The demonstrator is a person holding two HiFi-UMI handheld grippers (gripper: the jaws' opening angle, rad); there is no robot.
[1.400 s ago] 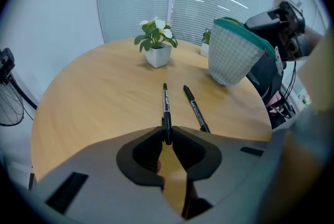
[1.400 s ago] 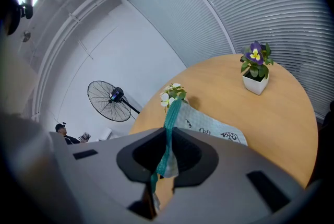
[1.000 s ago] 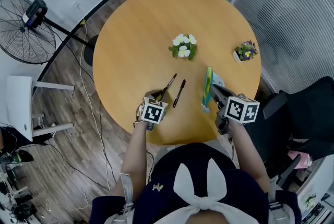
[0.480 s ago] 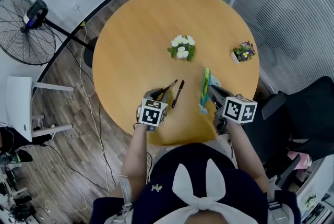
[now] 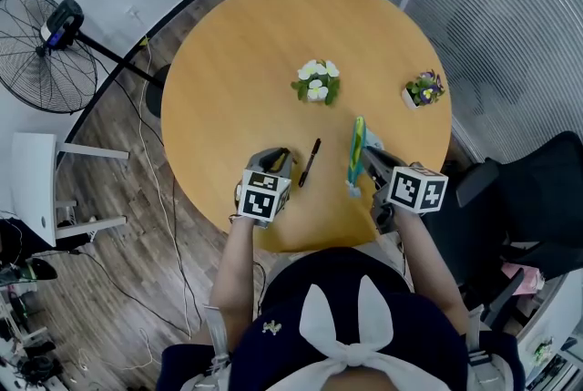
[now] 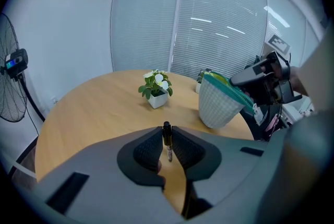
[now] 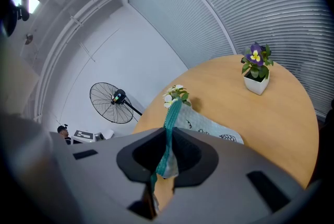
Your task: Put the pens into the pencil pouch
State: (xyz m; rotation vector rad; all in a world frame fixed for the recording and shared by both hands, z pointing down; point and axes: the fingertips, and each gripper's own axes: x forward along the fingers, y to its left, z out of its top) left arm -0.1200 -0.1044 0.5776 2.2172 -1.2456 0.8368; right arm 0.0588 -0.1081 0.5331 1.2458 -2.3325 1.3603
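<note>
My left gripper [image 6: 167, 145] is shut on a black pen [image 6: 167, 137], which stands nearly upright between the pads, above the table. In the head view the left gripper [image 5: 273, 163] hides that pen. A second black pen [image 5: 311, 163] lies on the round wooden table [image 5: 237, 79], just right of it. My right gripper [image 5: 372, 159] is shut on the teal zipper edge of the white mesh pencil pouch [image 5: 358, 150]. It holds the pouch [image 7: 169, 129] up on edge. From the left gripper view the pouch [image 6: 219, 100] hangs to the right with its mouth up.
A white-flowered pot plant [image 5: 315, 83] stands mid-table, and a purple-flowered pot [image 5: 424, 90] near the right edge. A floor fan [image 5: 44, 47] is at the left, beyond the table. A dark chair [image 5: 537, 189] stands to the right.
My left gripper has lifted its pen off the table and tilted it up; the pen no longer sticks out across the tabletop. The right gripper and pouch have stayed put.
</note>
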